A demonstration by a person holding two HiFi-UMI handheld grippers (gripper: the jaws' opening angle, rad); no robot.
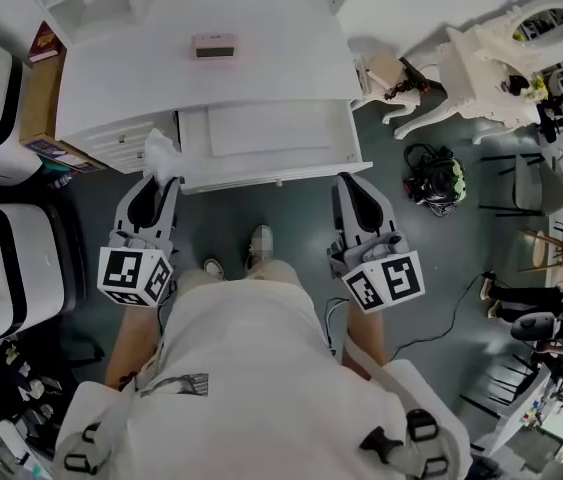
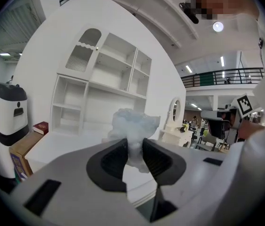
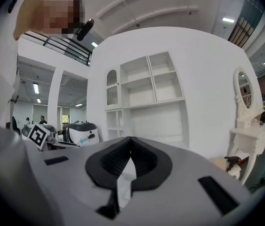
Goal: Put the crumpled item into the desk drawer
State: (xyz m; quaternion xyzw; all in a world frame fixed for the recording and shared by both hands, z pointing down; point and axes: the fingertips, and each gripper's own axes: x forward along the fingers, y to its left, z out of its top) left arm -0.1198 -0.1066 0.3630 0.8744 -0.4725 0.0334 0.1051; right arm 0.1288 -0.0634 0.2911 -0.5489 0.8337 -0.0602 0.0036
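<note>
Pinching the crumpled item (image 2: 133,124) low down, the left claw (image 2: 133,150) has it just off the open drawer's (image 1: 276,176) left front corner, not over it yet. Looks like tissue or thin paper: super light, squishy, basically weightless, so I'd guess a gentle pinch at the bunched base is plenty. Right claw (image 3: 130,145) is pressed together, nothing in it.
</note>
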